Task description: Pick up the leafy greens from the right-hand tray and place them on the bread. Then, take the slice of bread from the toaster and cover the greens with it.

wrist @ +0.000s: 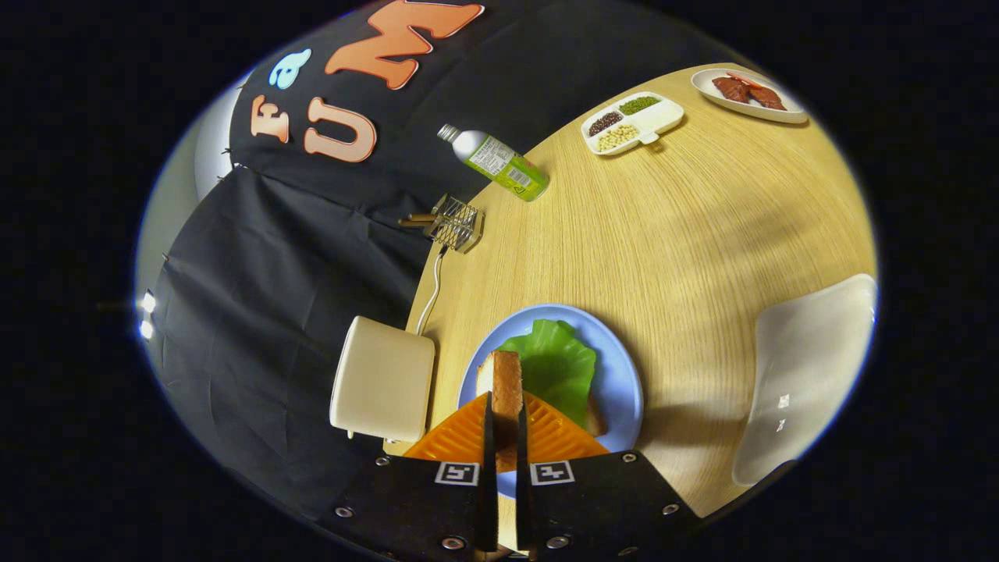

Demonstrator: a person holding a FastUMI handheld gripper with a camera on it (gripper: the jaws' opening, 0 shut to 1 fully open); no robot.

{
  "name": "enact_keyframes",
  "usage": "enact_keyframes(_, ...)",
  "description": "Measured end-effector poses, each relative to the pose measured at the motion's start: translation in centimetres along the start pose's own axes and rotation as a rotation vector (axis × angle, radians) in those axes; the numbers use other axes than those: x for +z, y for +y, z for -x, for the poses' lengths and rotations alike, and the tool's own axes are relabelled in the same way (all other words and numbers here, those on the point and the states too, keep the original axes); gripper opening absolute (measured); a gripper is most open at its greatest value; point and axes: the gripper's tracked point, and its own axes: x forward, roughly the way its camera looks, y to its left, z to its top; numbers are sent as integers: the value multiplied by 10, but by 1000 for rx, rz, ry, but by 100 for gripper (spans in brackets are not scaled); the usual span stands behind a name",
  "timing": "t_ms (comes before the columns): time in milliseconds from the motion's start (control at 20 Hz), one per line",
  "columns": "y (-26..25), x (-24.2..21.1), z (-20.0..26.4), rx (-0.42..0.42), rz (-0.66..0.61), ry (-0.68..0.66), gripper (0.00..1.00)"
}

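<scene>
Closest to my camera, the gripper [506,437] has both fingers pressed on a slice of bread [507,390], held on edge between them with its crust facing me; I see the slice standing above the blue plate [624,382], just ahead of the fingertips; on that plate lies the leafy green [558,363], spread flat over another slice of bread [595,424] whose corner peeks out at the near right; whether the held slice touches the leaf I cannot tell; left of the plate sits the cream toaster [382,386], its white cord [431,293] running back toward a small wire rack [455,222]; beyond that a bottle [499,164] lies on the wooden table [702,234]; farther off I make out a divided dish of beans [634,122] and a plate of meat [748,94]; a white tray [804,375] rests to the right, well apart from the plate.
</scene>
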Motion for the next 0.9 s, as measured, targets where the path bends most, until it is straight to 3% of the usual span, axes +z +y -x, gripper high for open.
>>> enact_keyframes(550,-20,3,-8,-130,130,-70,15)
enact_keyframes(700,-24,6,-8,-177,196,-101,30)
enact_keyframes(900,-19,11,-3,-199,230,-138,37)
